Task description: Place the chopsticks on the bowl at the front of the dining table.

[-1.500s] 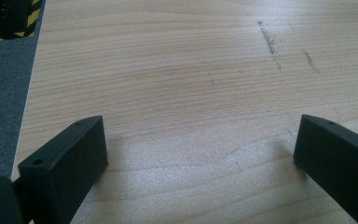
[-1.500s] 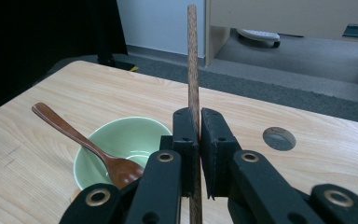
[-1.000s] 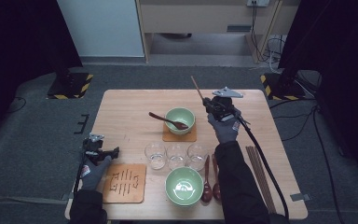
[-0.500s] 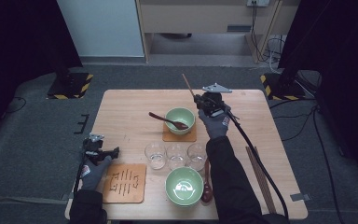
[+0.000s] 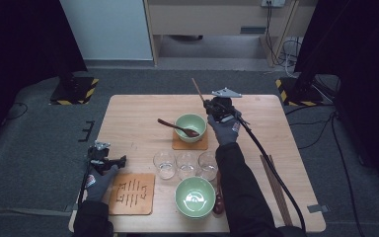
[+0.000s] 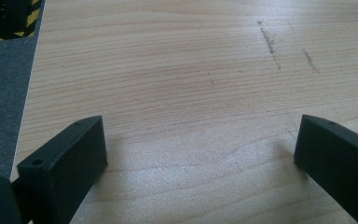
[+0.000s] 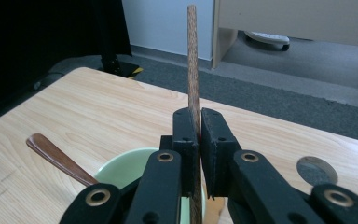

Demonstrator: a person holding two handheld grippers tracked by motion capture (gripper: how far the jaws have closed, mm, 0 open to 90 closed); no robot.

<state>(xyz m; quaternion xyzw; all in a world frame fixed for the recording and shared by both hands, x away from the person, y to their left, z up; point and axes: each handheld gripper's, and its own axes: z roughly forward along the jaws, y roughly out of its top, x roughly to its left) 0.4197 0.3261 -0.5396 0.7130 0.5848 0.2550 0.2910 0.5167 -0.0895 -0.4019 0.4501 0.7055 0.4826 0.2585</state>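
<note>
Clamping a wooden chopstick (image 7: 192, 60) upright, the right gripper (image 5: 216, 105) is hovering just right of the far green bowl (image 5: 191, 126), spoon (image 5: 175, 126) already inside; placing is still ahead. Left gripper (image 5: 109, 161), jaws apart, is idling well left of it.

Black tongs (image 7: 199, 140), brass screws, grey gloves, dark sleeves

Recording lab, black curtains (image 5: 19, 59), hazard-striped stand bases (image 5: 74, 91), cabled floor (image 5: 276, 29)
</note>
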